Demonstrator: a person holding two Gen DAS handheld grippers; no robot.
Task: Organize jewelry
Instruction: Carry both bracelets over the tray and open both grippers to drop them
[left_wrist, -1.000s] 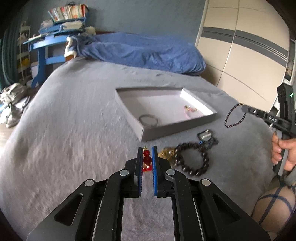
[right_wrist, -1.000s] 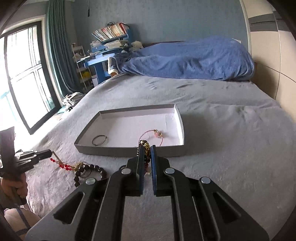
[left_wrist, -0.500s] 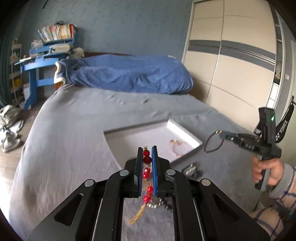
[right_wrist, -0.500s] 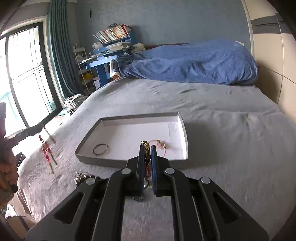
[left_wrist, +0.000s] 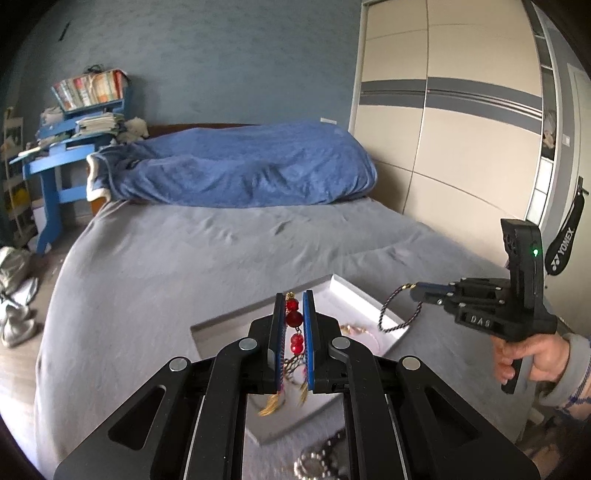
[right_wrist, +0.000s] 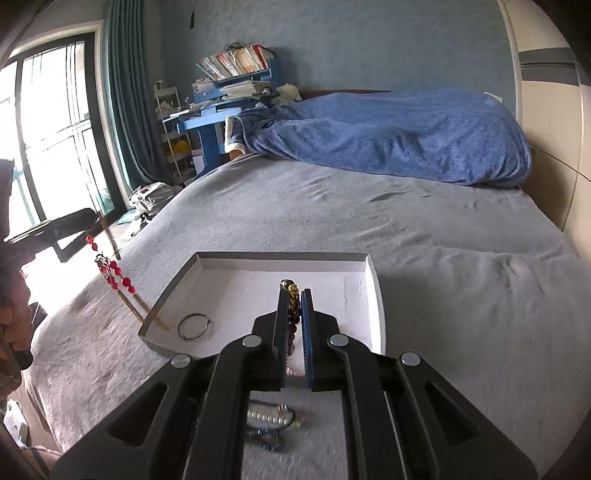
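Red bead strand (left_wrist: 294, 325) with gold tassels, clamped between the closed fingers of the left gripper (left_wrist: 293, 317) and dangling above the near left corner of the white tray (right_wrist: 373, 280) on the grey bed (right_wrist: 443, 240). Twisted cord bracelet (left_wrist: 391, 310) pinched in the closed tips of the right gripper (right_wrist: 293, 314), hanging over the tray's right side. Thin ring bangle (right_wrist: 194, 326) and pinkish chain (left_wrist: 360, 329) lying inside the tray; more beaded pieces (right_wrist: 271, 424) on the bedspread just in front of it, blue blanket (left_wrist: 236, 166) heaped at the far end.
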